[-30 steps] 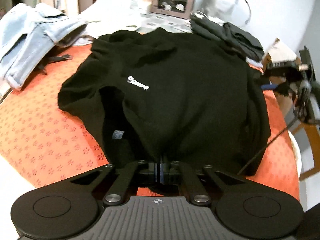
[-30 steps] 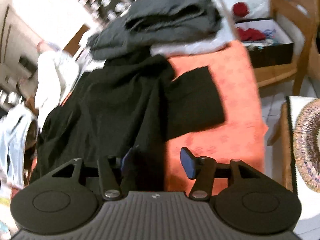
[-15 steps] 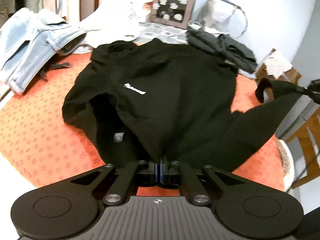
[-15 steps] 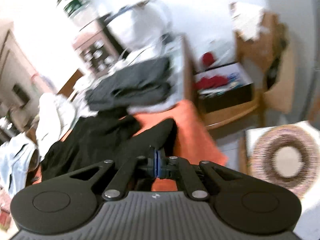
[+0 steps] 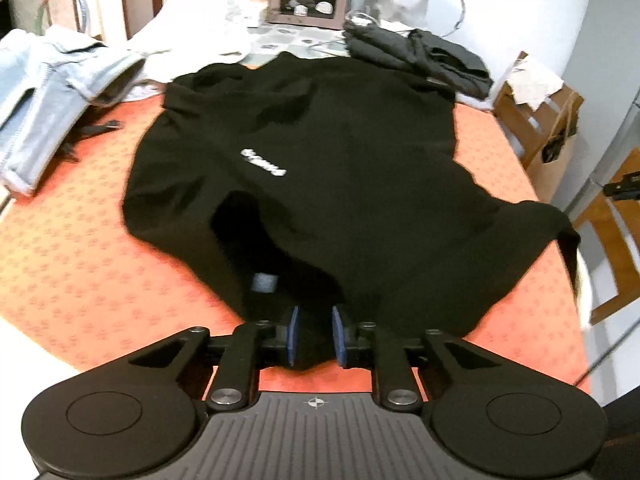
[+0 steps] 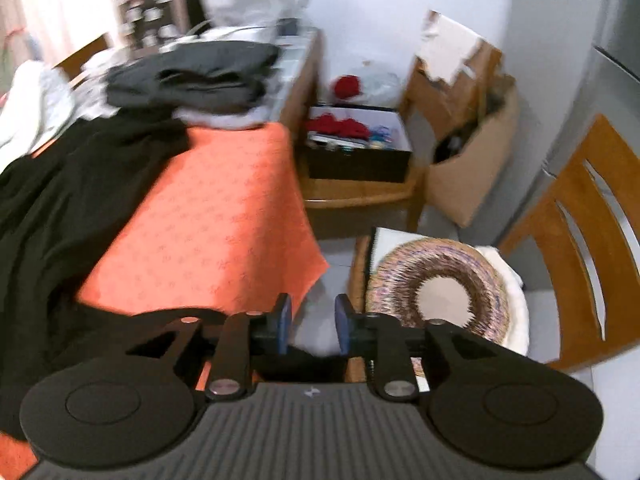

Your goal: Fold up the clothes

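Since the black cotton T-shirt with a small white chest logo (image 5: 320, 168) lies spread flat and face up on the orange patterned cloth-covered surface (image 5: 80, 248), the step in hand is judged to be the laying-out and smoothing of the garment ahead of a fold, although a shirt spread like this would equally suit a fold just shaken open again, and which of the two it is cannot be settled. For the work to be done well, the shirt should be gripped at its edges rather than in the middle, both sides should be drawn evenly so no ridge is trapped, and the right-hand sleeve (image 5: 560, 232), which hangs off the corner of the surface, should be brought back onto it before any crease is set. The left tool (image 5: 314, 334) is seen with its blue pads apart, the collar end of the shirt lying between them but not clamped. The right tool (image 6: 310, 330) is likewise parted and holds nothing; it is held off the corner of the surface, above the floor. The collar is turned toward the left camera, with a pale neck label (image 5: 265, 282) showing inside. Soft wrinkles are visible across the chest. A light-blue pair of denim jeans (image 5: 48, 92) and a dark grey folded garment (image 5: 424, 56) are seen beyond it.
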{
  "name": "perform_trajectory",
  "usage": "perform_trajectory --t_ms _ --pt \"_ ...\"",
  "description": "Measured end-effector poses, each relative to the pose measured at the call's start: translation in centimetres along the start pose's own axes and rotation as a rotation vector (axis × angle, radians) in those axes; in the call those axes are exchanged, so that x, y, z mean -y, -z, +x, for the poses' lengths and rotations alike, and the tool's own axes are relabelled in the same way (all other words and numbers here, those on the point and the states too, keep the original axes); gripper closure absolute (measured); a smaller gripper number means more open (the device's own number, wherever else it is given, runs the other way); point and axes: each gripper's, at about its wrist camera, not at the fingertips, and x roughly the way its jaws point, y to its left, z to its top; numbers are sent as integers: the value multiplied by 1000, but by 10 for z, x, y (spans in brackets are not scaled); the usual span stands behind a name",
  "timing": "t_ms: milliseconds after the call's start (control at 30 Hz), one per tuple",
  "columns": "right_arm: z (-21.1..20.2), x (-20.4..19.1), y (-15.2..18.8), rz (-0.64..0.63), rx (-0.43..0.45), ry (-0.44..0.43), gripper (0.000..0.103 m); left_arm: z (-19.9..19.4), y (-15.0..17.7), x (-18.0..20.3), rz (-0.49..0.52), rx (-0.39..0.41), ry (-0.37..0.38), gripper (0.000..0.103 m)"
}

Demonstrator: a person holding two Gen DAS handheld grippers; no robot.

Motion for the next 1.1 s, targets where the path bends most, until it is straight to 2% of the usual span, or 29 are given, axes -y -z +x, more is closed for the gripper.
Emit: perform_trajectory --t_ms 67,200,500,667,900,1100 --pt "-7 -16 1 -38 6 -33 73 -1 0 -11 18 10 -28 74" --pt "-23 -52 7 -81 14 -130 72 3 -5 -36 64 26 -67 73" --pt "-56 -156 42 -158 -2 -303 72 23 -33 -93 245 39 -26 71" --pt "-67 -208 69 -154 -38 -305 72 46 -52 -117 312 26 19 70" --pt "-80 -265 99 -92 -33 -281 72 77 -79 -150 406 9 83 69" --pt "-88 -315 109 -61 -25 -335 72 111 -97 -160 432 -36 142 69"
